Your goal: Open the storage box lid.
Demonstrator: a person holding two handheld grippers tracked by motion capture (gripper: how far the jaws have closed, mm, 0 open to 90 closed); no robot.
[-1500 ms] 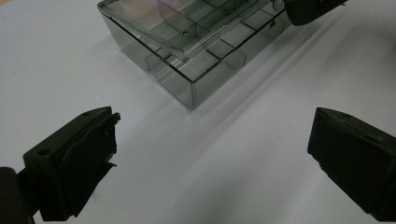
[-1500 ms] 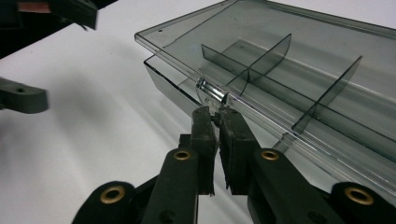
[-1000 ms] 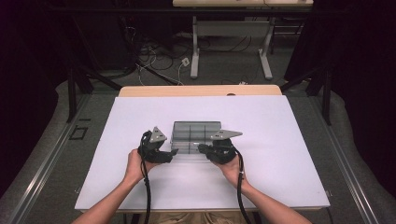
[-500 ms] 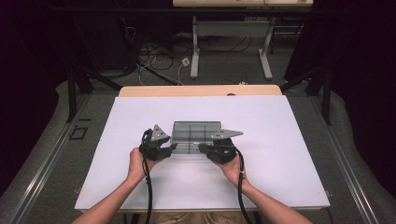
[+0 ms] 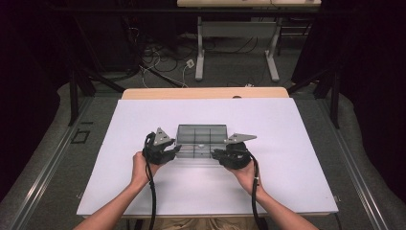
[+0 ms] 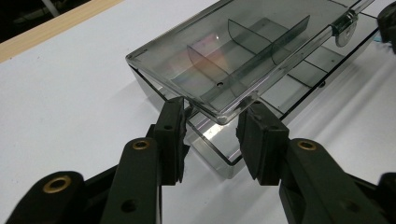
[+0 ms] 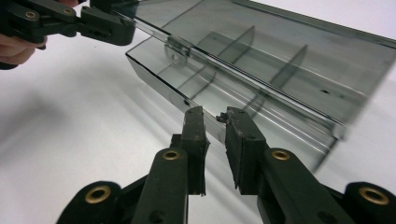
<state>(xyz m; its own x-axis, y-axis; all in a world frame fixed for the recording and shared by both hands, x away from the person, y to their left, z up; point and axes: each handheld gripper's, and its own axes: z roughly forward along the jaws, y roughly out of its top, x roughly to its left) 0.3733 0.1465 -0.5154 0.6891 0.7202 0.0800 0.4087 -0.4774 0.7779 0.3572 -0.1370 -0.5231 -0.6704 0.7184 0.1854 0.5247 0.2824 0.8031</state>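
While the clear compartment box [image 5: 201, 141] sits mid-tabletop [image 5: 287, 124], the left gripper [image 6: 212, 128], jaws just closing, clamps its lid's corner; the right gripper [image 7: 215, 119], jaws just easing apart, straddles the front wall's edge

Left gripper [image 6: 212, 133] jaws: closing in on the front corner of the clear box's lid [image 6: 243, 51], now lifted off the base [image 6: 299, 88].
Right gripper [image 7: 215, 135] jaws: opening slightly around the base's front wall.
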